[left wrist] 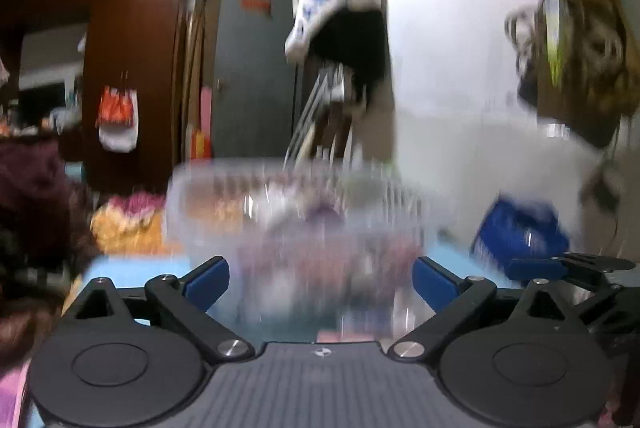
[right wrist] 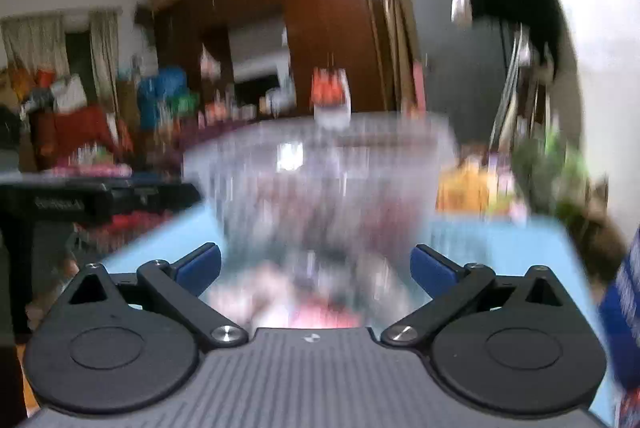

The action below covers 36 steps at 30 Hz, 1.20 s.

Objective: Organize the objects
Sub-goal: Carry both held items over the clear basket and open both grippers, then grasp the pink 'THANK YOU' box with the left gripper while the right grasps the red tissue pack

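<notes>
Left gripper [left wrist: 321, 278] spread wide, clear plastic container [left wrist: 296, 212] upright on blue table [left wrist: 132, 264] ahead, orientation blurred, right gripper [right wrist: 316, 268] spread, blue package [left wrist: 520, 232] sharper in left view, brown wardrobe [right wrist: 320, 12].

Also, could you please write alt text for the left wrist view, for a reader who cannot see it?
A clear plastic container, heavily motion-blurred, sits on a light blue surface directly ahead of the open left gripper, between its blue-padded fingers. A blue object lies to the right, and a dark wooden wardrobe stands behind in a cluttered room.
</notes>
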Each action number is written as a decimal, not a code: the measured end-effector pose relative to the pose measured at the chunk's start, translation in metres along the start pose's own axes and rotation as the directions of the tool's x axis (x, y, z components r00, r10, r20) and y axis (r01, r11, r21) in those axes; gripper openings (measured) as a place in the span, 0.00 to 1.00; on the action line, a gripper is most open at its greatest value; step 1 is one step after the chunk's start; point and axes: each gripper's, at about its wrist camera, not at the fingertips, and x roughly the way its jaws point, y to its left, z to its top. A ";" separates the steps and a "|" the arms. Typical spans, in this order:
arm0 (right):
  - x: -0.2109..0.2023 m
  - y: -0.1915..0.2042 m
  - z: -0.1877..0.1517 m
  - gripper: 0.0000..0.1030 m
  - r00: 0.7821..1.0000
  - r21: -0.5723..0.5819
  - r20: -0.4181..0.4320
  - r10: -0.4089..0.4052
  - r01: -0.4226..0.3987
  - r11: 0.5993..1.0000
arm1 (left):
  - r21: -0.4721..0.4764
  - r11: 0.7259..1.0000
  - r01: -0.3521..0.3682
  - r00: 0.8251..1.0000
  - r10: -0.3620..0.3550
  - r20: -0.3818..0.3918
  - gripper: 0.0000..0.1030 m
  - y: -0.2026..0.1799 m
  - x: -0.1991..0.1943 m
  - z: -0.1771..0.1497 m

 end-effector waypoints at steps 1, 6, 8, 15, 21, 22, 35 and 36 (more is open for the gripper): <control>0.009 0.001 -0.010 1.00 0.999 0.005 -0.040 -0.001 0.001 1.000 | -0.005 1.000 -0.003 1.000 0.003 -0.029 0.96 0.001 0.004 -0.012; 0.040 0.016 -0.021 1.00 0.989 -0.071 -0.146 -0.007 -0.004 0.997 | -0.071 0.997 -0.024 0.998 0.019 -0.063 0.96 0.018 0.006 -0.034; 0.049 0.023 -0.021 1.00 0.985 -0.132 -0.173 -0.030 0.007 0.991 | -0.083 0.996 -0.014 0.997 0.008 -0.078 0.96 0.021 0.008 -0.037; 0.043 0.016 -0.026 0.85 0.978 -0.172 -0.182 -0.106 0.075 0.982 | -0.040 0.999 0.010 0.991 -0.015 -0.132 0.96 0.008 0.019 -0.053; 0.002 -0.029 -0.030 0.85 0.999 0.035 -0.019 0.032 -0.032 0.999 | 0.013 1.000 0.001 0.984 0.001 -0.181 0.96 -0.009 0.032 -0.056; -0.003 -0.036 -0.031 0.85 0.998 0.071 0.020 0.055 -0.057 0.996 | 0.036 0.999 -0.008 0.981 0.015 -0.191 0.96 -0.013 0.035 -0.056; -0.013 -0.029 -0.035 0.85 0.987 0.071 0.155 -0.033 0.022 0.997 | 0.091 0.996 -0.003 0.992 0.014 -0.128 0.54 -0.021 0.021 -0.061; -0.013 -0.028 -0.037 0.85 0.987 0.066 0.154 -0.039 0.029 0.997 | 0.076 0.997 0.005 0.995 0.003 -0.101 0.54 -0.019 0.017 -0.062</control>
